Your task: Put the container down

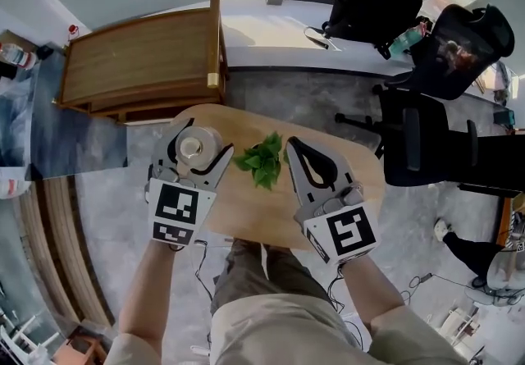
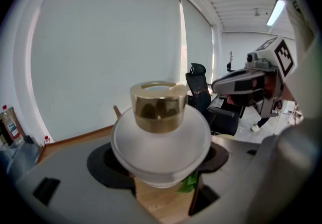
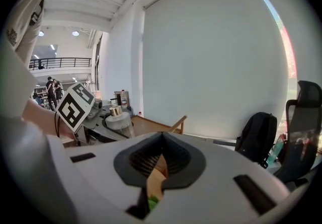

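Left claw: clamped on both sides of the container, a frosted white jar with a gold cap, held upright to the left of the leaf sprig and seemingly clear of the tabletop. Right claw: jaws drawn together, nothing between them, just right of the sprig. Task status, by judgement: container aloft over the wood; lowering and release outstanding. Beyond the sprig: wooden chair.

Frosted, gold-capped container, upright in jaws of left gripper
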Demonstrator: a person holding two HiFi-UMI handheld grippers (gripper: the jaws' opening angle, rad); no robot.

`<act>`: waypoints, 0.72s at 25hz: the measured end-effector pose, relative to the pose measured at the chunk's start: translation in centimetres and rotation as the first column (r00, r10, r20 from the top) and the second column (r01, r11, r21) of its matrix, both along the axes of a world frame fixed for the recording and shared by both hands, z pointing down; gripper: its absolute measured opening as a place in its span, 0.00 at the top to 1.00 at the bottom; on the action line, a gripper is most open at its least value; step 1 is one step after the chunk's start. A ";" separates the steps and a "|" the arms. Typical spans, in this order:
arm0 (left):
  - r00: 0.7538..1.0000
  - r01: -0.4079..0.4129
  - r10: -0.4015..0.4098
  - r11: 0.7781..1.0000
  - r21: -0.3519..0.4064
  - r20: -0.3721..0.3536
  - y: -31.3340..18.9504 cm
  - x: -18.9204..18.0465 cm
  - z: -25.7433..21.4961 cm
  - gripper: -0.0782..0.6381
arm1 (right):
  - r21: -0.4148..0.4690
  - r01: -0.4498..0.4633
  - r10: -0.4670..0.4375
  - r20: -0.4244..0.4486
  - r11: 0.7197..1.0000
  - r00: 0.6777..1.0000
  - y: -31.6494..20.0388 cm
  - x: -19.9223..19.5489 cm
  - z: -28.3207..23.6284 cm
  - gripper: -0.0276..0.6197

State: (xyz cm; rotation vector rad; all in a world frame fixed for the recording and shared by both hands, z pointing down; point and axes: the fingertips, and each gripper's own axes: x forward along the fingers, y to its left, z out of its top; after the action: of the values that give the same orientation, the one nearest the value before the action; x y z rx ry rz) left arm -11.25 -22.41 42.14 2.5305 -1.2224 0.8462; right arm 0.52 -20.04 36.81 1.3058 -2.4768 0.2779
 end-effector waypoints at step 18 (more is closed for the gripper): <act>0.999 -0.037 0.035 0.992 -0.124 -0.012 -4.0 1.4 20.8 0.43 | -0.170 -0.024 0.030 0.032 0.985 0.999 -3.4 -1.6 17.8 0.96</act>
State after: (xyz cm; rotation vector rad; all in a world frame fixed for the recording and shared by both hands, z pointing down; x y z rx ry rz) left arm -9.82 -26.37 62.91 2.4616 -1.0891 0.8884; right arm -1.08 -23.46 54.60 1.2737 -2.4050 0.5109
